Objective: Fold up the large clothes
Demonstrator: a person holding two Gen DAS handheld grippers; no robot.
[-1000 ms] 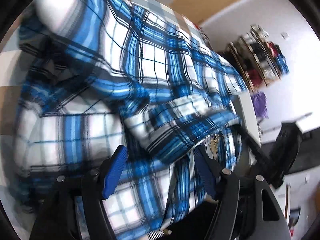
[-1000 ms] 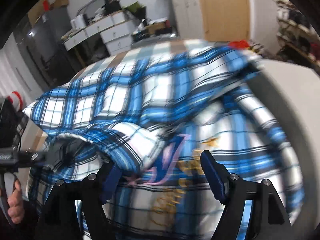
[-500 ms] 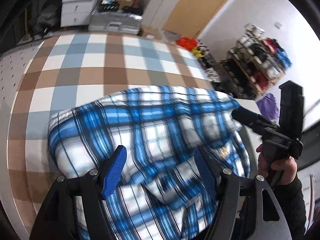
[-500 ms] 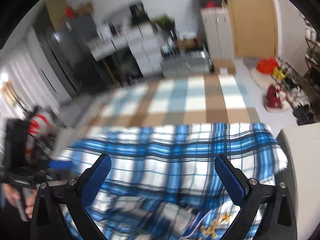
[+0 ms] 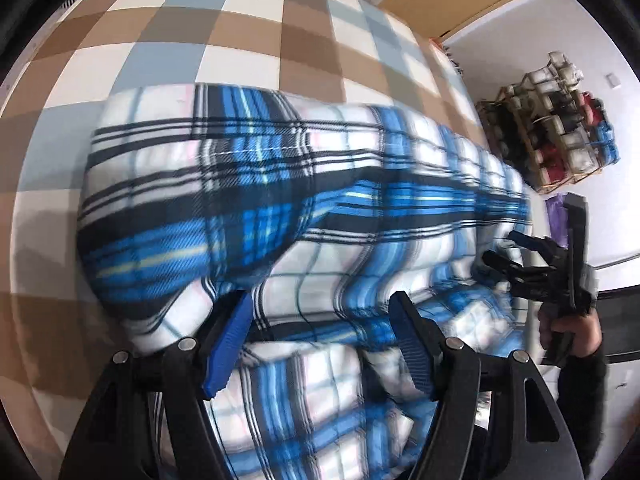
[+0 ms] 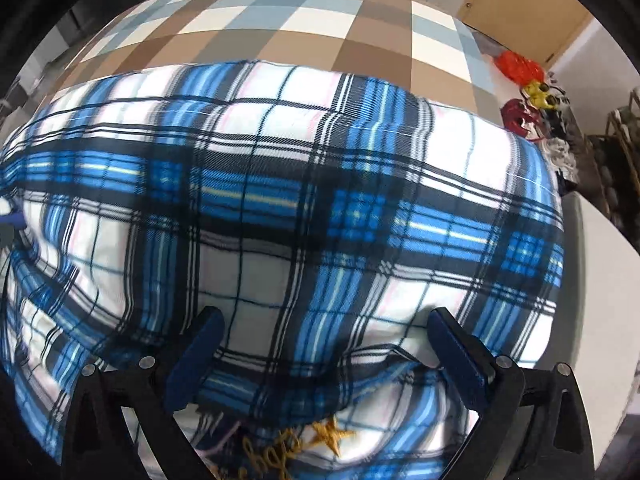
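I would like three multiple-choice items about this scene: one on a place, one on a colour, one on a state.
1. Where does the plaid garment lie?
A. on a checked cloth
B. on a bare wooden floor
C. on a hanger

2. Which colours does the garment have?
A. red and green
B. blue, white and black
C. plain yellow

3. How is the right gripper?
A. shut on a sleeve
C. out of view
B. open over the fabric

Key: 1 A, the brown, white and grey checked cloth spreads beyond the garment; 2 B, the plaid shows these colours in both views; 3 B, its blue pads stand wide apart and pinch nothing.
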